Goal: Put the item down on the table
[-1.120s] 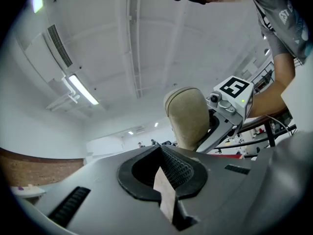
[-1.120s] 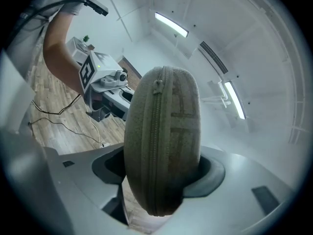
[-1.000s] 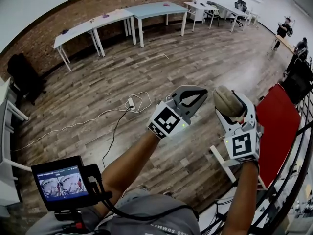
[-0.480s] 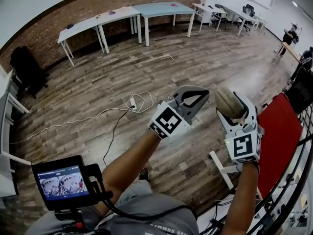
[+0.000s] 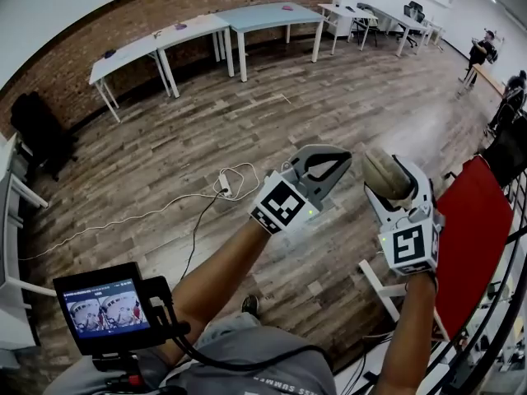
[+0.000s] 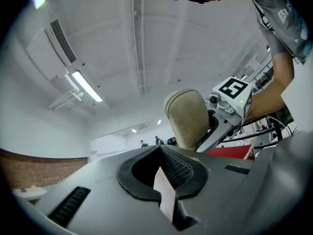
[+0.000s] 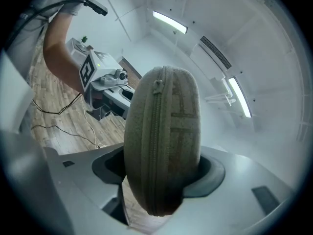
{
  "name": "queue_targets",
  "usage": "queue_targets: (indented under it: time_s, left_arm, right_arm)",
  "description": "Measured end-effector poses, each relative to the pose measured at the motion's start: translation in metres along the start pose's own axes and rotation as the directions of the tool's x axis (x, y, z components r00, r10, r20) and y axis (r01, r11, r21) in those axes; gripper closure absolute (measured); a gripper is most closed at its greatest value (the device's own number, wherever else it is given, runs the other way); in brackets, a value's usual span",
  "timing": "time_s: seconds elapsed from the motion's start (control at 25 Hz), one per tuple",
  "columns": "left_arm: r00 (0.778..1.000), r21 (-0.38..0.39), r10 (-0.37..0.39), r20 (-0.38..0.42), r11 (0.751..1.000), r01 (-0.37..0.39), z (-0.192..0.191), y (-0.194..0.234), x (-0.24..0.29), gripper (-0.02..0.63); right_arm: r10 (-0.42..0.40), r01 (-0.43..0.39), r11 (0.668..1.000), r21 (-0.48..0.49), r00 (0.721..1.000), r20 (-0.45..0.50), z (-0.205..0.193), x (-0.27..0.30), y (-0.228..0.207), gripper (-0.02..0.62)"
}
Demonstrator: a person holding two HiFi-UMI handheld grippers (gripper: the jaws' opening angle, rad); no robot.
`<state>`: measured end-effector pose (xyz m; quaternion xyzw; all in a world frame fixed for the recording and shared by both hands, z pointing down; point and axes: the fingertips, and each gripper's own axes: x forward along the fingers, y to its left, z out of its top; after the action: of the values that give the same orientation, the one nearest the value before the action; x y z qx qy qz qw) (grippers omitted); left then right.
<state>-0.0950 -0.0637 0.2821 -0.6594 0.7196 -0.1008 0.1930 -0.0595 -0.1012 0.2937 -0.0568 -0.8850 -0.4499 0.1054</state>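
Plainly, the right tool [image 5: 395, 181] is clamped on a khaki, oval fabric pouch with a zip [image 5: 382, 169]. Its jaws stand as far apart as the pouch is thick and press on its two flat sides. In the right gripper view the zip seam runs up the rounded edge that faces the camera, and most of the pouch sticks out beyond the jaw tips. The pouch is held up in the air, on edge, touching nothing but the tool. The tool's white cube with a black square marker [image 5: 409, 245] sits at its near end, above the person's forearm.

The left tool [image 5: 336, 160] is closed, tips together, with nothing between its jaws. It hangs just left of the pouch and apart from it. Its own marker cube [image 5: 281, 204] sits at the wrist end.

A red-topped surface on white legs [image 5: 468, 220] lies to the right of the pouch and below it. Under both tools is a brown wooden plank floor [image 5: 156, 151], with a white cable and power strip [image 5: 224, 181] lying on it left of the left tool. A small black monitor on a mount [image 5: 105, 307] shows at near left. A row of pale tables [image 5: 263, 15] stands along the far brick wall, and two people [image 5: 480, 49] stand at far right.
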Motion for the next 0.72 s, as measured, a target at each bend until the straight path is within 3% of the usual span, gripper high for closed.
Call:
queue_targets:
  time_s: [0.48,0.72]
  left_arm:
    - [0.999,-0.016,-0.019,0.027,1.000,0.019,-0.036,0.071,-0.012,0.601]
    - [1.000,-0.008,-0.008,0.010,1.000,0.008,-0.050,0.090,0.005,0.601]
  right_arm:
    - [-0.012,0.012,1.000,-0.008,1.000,-0.014,0.027,0.076,0.001,0.321]
    - [-0.009,0.009,1.000,-0.003,1.000,-0.005,0.015,0.101,-0.016,0.321]
